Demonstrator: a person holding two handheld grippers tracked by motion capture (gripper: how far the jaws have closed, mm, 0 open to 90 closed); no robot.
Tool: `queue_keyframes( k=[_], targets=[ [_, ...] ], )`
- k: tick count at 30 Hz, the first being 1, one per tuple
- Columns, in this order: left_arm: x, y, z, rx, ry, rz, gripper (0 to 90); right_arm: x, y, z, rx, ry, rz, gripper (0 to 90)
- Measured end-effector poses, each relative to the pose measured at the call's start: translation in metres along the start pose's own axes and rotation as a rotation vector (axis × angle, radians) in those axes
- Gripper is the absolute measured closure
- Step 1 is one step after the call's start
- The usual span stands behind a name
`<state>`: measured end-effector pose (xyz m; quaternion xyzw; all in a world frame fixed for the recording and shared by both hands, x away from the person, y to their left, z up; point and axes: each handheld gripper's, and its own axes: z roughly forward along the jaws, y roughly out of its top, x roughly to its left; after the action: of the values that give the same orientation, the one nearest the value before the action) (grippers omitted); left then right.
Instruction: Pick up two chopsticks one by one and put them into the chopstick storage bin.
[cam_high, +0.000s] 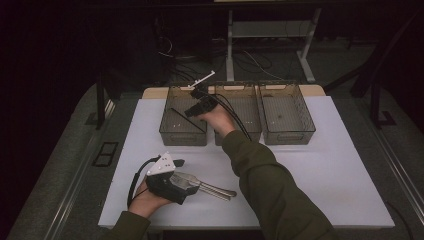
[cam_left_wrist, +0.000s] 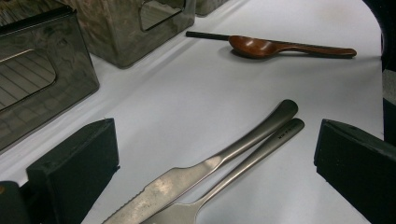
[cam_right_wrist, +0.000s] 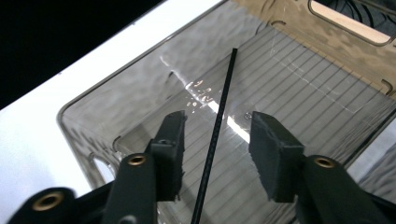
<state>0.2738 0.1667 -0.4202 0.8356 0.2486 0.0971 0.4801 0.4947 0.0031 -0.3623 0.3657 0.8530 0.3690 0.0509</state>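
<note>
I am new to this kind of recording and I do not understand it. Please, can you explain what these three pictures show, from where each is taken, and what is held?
No robot here: a person holds a hand-held grasping tool in each hand. The high view looks down on a white table from above the person. The other two views come from small cameras riding on each tool, looking along its black jaws.

On the table stand three smoky clear bins in a row. The left tool rests near a metal knife and fork, jaws open on either side of them, gripping nothing. Farther off lies a wooden spoon beside a black stick.

The right tool hovers over the left bin. A thin black chopstick lies there between its open jaws, not pinched.
</note>
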Motion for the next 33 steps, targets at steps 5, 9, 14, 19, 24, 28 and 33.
queue_keyframes(
  k=[5, 9, 14, 19, 24, 28, 33],
  targets=[
    [0.000, 0.000, 0.000, -0.001, 0.001, 0.004, 0.0, 0.001, -0.006, -0.013, -0.025, 0.022, -0.032, 52.3],
    [0.000, 0.000, 0.000, -0.001, 0.003, -0.002, 0.0, 0.003, -0.016, -0.026, -0.025, 0.053, -0.064, 68.4],
    [0.000, 0.000, 0.000, -0.001, 0.005, 0.003, 0.0, 0.008, -0.031, -0.039, -0.001, 0.087, -0.096, 82.1],
    [-0.001, 0.000, 0.000, -0.001, 0.006, -0.001, 0.0, 0.009, -0.045, -0.048, 0.014, 0.105, -0.108, 88.6],
    [-0.001, 0.000, 0.000, 0.000, 0.006, 0.000, 0.0, 0.009, -0.055, -0.051, 0.027, 0.106, -0.119, 88.7],
    [-0.001, 0.000, 0.001, 0.002, 0.005, -0.001, 0.0, 0.008, -0.059, -0.050, 0.034, 0.101, -0.120, 88.7],
    [0.000, 0.000, 0.001, 0.002, 0.006, -0.001, 0.0, 0.008, -0.059, -0.047, 0.038, 0.100, -0.120, 88.7]
  ],
)
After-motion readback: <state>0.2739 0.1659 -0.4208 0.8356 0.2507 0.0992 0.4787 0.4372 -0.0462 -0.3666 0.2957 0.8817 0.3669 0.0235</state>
